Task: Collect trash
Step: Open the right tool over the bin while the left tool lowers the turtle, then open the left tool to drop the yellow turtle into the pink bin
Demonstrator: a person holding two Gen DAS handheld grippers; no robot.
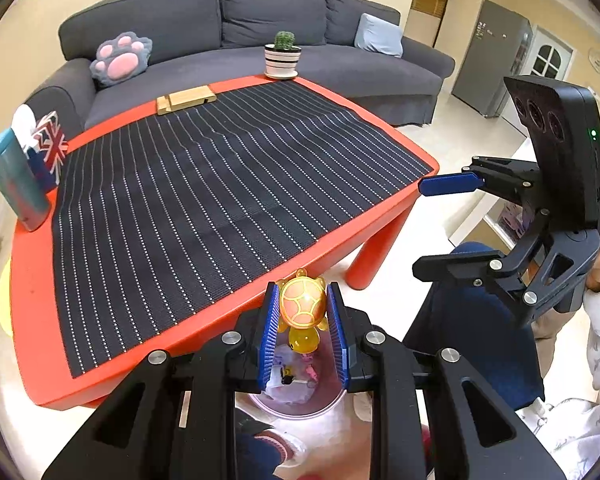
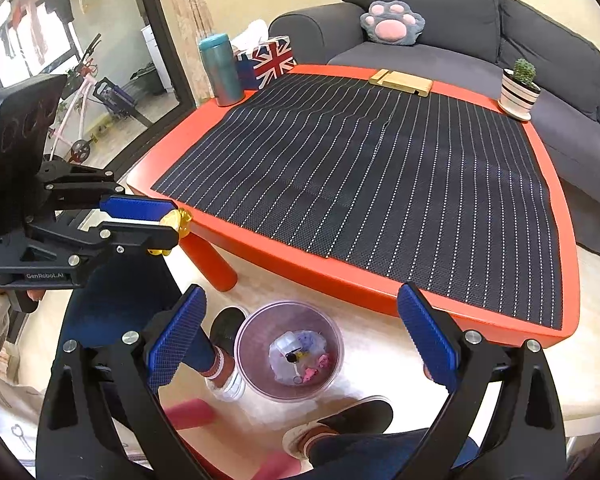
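Observation:
A small orange turtle toy [image 1: 303, 305] is clamped between the blue pads of my left gripper [image 1: 303, 308], which is shut on it. It hangs over a clear pink bin [image 1: 300, 402] on the floor below. In the right wrist view the same bin [image 2: 289, 350] holds several scraps of trash, and the left gripper [image 2: 168, 226] shows at the left with the turtle toy [image 2: 176, 220] peeking out. My right gripper [image 2: 298, 332] stands wide open and empty above the bin. In the left wrist view it appears at the right edge [image 1: 436, 226], open too.
The red table [image 1: 40, 280] bears a striped black mat [image 1: 220, 184], a teal bottle [image 1: 14, 180], a flag tissue box [image 1: 50, 148], a wooden stand [image 1: 186, 98] and a potted cactus [image 1: 283, 56]. A grey sofa [image 1: 204, 28] lies behind. The person's feet [image 2: 228, 336] stand beside the bin.

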